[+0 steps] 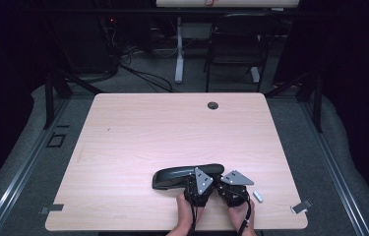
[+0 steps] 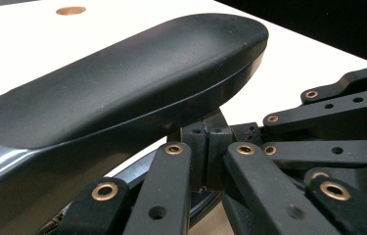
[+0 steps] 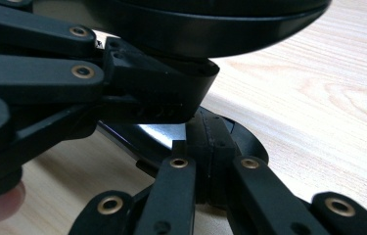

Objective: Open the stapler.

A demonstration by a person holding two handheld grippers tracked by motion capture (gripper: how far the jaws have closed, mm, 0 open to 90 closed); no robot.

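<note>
1. Presently, both claws sit at the near edge of the bench point(image 1: 123, 128), side by side, each held in one hand of the person.
2. The left claw point(image 1: 198, 178) meets the right end of a long black case point(image 1: 182, 176), which lies flat on the bench and extends away to that claw's left in the high view.
3. In the left gripper view, the left claw point(image 2: 205, 147) has its two jaws pressed together, with a thin black rim point(image 2: 210, 198) passing beneath them. Whether the rim is actually pinched between them cannot be told.
4. In that same view, the case's upper shell point(image 2: 117, 83) hangs directly above the jaw tips, raised clear of the rim below.
5. The right claw point(image 1: 227, 183) stands just beside the left one, on its right, at the same end of the case.
6. In the right gripper view, the right claw point(image 3: 208, 147) also shows its jaws pressed together, at the edge of the lower glossy part point(image 3: 156, 134). A definite grip on it cannot be confirmed.
7. In that view, the left claw's linkage point(image 3: 49, 73) comes in from the left, its tip just above the right claw's tip and under the upper shell point(image 3: 210, 24).
8. A small white object point(image 1: 258, 196) lies on the bench near the right claw, on its outer side.
9. A grommet hole point(image 1: 213, 105) sits at the far bench edge, well apart from both claws.
</note>
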